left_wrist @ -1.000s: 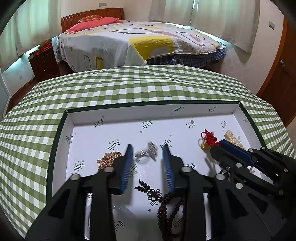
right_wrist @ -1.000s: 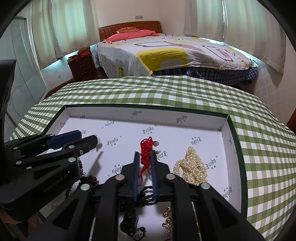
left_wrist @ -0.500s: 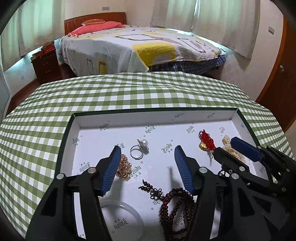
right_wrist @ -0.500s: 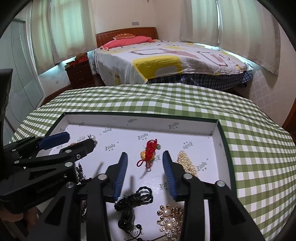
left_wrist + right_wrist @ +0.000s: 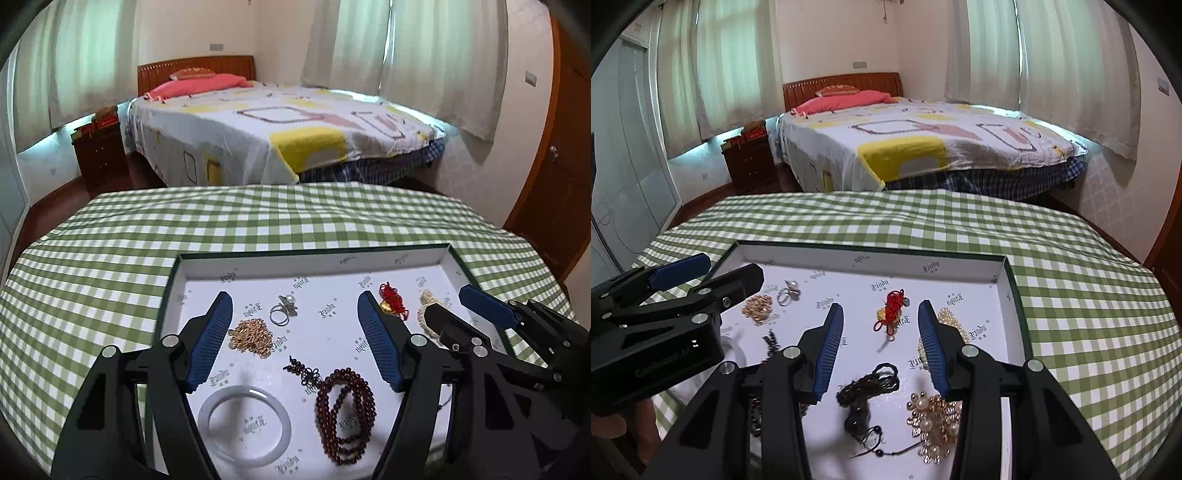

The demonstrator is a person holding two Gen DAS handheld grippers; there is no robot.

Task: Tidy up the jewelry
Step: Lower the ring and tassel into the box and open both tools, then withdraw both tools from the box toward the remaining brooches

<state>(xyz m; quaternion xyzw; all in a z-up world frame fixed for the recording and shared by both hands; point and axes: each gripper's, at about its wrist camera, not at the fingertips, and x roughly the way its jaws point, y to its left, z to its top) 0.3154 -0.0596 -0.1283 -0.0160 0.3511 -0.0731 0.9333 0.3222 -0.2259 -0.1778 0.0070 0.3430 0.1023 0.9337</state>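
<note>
- Both grippers have drawn back and up from the tray since the earlier frames; the right one, previously closed on the red knot charm, has let it go.
- Left gripper [image 5: 295, 336]: jaws spread wide, holding nothing, above the ring [image 5: 282, 309] and gold chain [image 5: 253, 336].
- Right gripper [image 5: 881, 345]: jaws wide, empty.
- Red knot charm [image 5: 892, 309] lies loose on the tray [image 5: 871, 256] floor, beside the pearl strand [image 5: 951, 321].
- Also in tray: dark bead bracelet [image 5: 345, 410], clear bangle [image 5: 244, 424], black cord [image 5: 866, 387], pearl brooch [image 5: 934, 421].
</note>
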